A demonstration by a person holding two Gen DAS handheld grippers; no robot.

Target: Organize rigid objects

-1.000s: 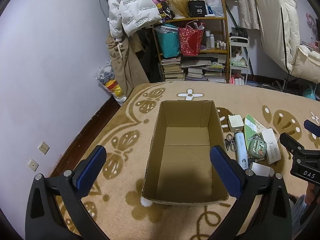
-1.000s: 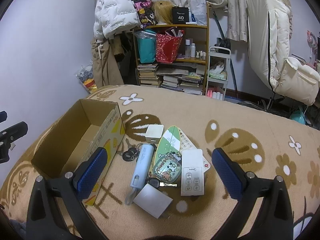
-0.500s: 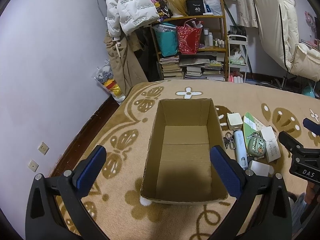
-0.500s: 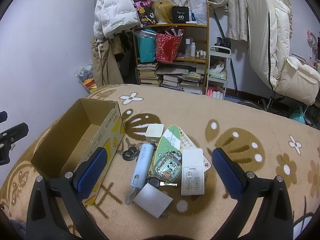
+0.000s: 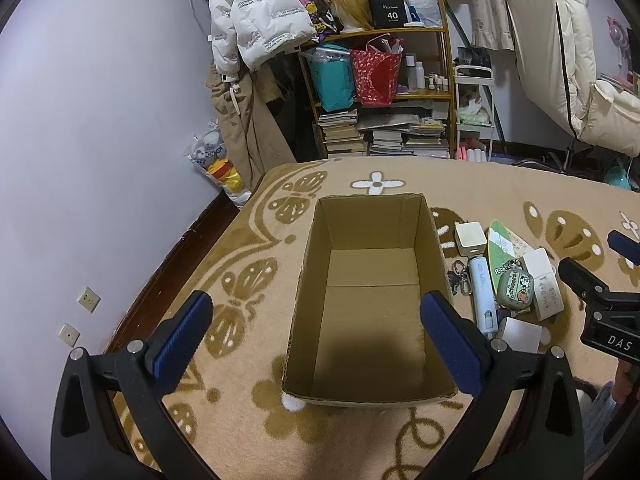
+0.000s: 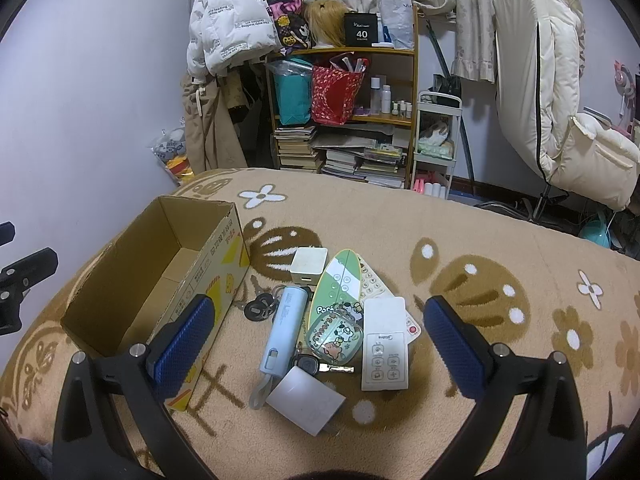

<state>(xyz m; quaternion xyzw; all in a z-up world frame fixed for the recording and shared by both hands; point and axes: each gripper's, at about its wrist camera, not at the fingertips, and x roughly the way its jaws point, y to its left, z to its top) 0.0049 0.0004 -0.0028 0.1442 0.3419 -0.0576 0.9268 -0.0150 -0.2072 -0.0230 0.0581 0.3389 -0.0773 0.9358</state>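
Note:
An empty, open cardboard box (image 5: 368,224) stands on the patterned blanket. My left gripper (image 5: 316,320) hovers open just above its near end, holding nothing. To the right of the box (image 6: 216,272) lies a pile: a white cube charger (image 6: 307,264), a light blue power bank (image 6: 282,328), keys (image 6: 260,306), a green board-shaped remote (image 6: 340,286), a cartoon case (image 6: 334,334), a white remote (image 6: 386,346), a car key (image 6: 316,366) and a grey adapter (image 6: 306,398). My right gripper (image 6: 318,320) hangs open above this pile, empty.
A wooden shelf (image 6: 344,112) with books, bags and bottles stands past the far edge of the blanket (image 6: 480,240). A white jacket (image 6: 228,20) hangs at the back left, a padded chair (image 6: 560,100) sits back right. The wall (image 5: 100,160) is close on the left.
The left wrist view has shifted slightly, so the box and shelf sit a little differently in frame. The right gripper and the pile look unchanged.

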